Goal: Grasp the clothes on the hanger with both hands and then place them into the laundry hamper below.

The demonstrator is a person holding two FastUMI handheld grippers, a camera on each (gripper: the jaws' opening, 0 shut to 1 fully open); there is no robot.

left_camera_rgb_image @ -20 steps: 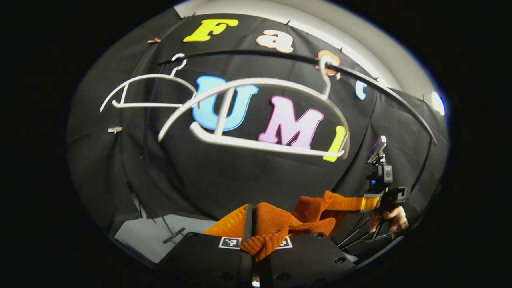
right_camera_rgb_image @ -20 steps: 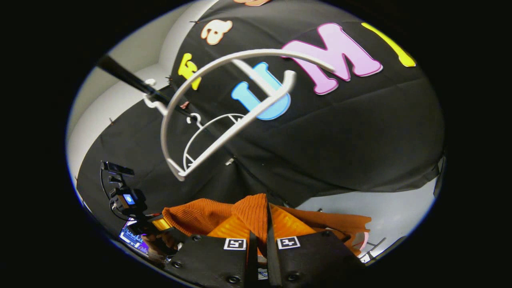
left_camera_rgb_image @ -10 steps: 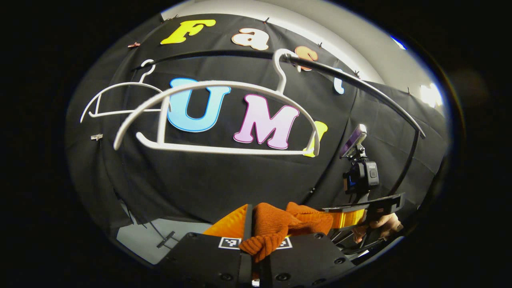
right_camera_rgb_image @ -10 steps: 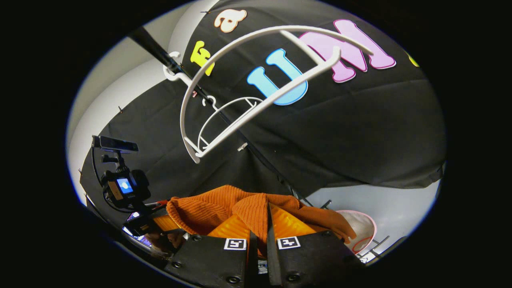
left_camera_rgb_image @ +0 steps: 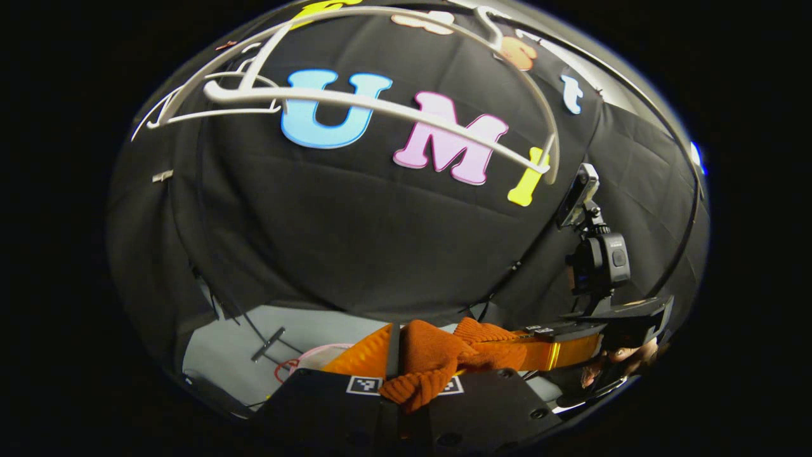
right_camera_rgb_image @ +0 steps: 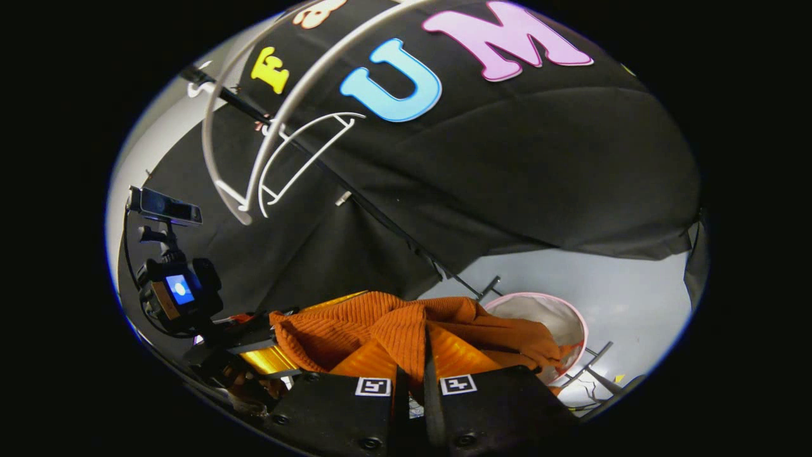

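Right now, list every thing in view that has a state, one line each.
Left gripper: jaws shut on the sweater.
Right gripper: jaws shut on the sweater.
Sweater: orange, off the hanger, bunched between both grippers.
Near hanger: bare, hooked on the rail.
Far hanger: bare, on the rail.
Hamper: open, sweater not yet inside.

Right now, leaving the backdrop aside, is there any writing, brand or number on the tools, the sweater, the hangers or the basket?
Square markers on the left gripper and the right gripper: black-and-white patterns, no letters.
Small blue screen on the camera mounted on the left gripper: too small to read.
Orange sweater, white hanger, laundry hamper: no writing visible.
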